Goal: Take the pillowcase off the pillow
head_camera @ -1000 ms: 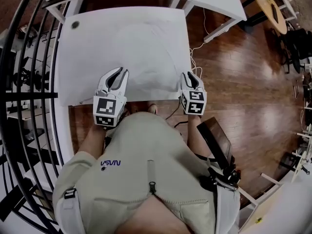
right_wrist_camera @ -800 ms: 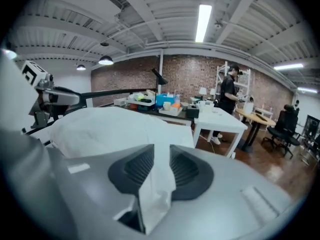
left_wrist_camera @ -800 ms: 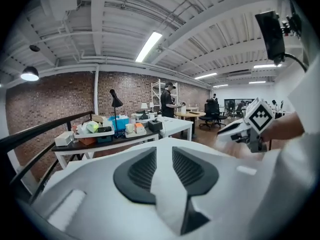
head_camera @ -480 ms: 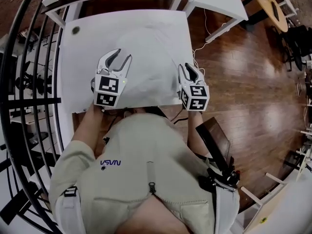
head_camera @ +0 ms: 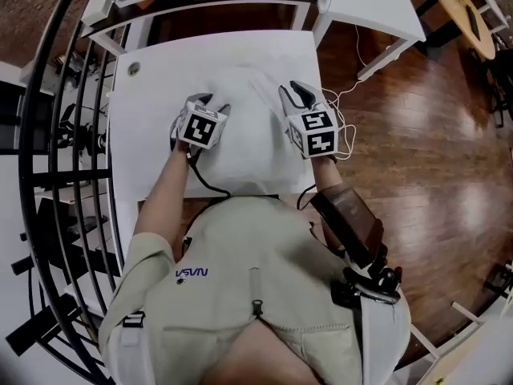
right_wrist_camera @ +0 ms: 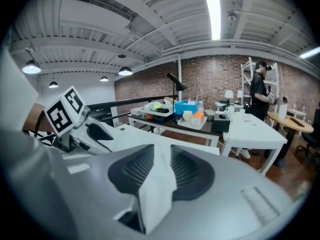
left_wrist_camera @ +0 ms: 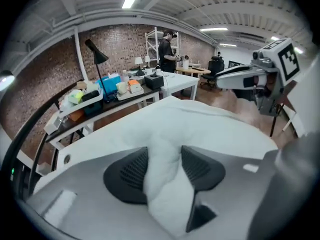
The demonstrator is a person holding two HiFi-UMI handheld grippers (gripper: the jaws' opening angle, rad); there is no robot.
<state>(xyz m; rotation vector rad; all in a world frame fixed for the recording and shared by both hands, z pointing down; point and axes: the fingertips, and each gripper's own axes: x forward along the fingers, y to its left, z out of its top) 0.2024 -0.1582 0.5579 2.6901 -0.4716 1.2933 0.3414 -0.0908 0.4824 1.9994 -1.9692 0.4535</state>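
White tabletop (head_camera: pixel 140 147) bears the pillow (head_camera: pixel 240 147). Left gripper (head_camera: pixel 212 103), jaws just opening, straddles a bulge of it; right gripper (head_camera: pixel 295 93) pinches a pillowcase (right_wrist_camera: pixel 157 184) fold. Only gripper views show brick wall (left_wrist_camera: pixel 45 84), a tray (left_wrist_camera: pixel 132 95) holding a cup (left_wrist_camera: pixel 121 87), and a person (left_wrist_camera: pixel 165 51).

Top (head_camera: pixel 256 247): wearing a beige short-sleeved top, with a zip running down the front and blue lettering showing on the chest.
Strap (head_camera: pixel 132 319): a black buckle is sitting at the left shoulder.
Left gripper (head_camera: pixel 212 103): showing a grey shell, black ribbed pads and a cube of black-and-white square markers.
Right gripper (head_camera: pixel 295 92): wearing the same shell, pads and marker cube.
Cable (head_camera: pixel 204 179): a black lead is trailing along the left forearm.
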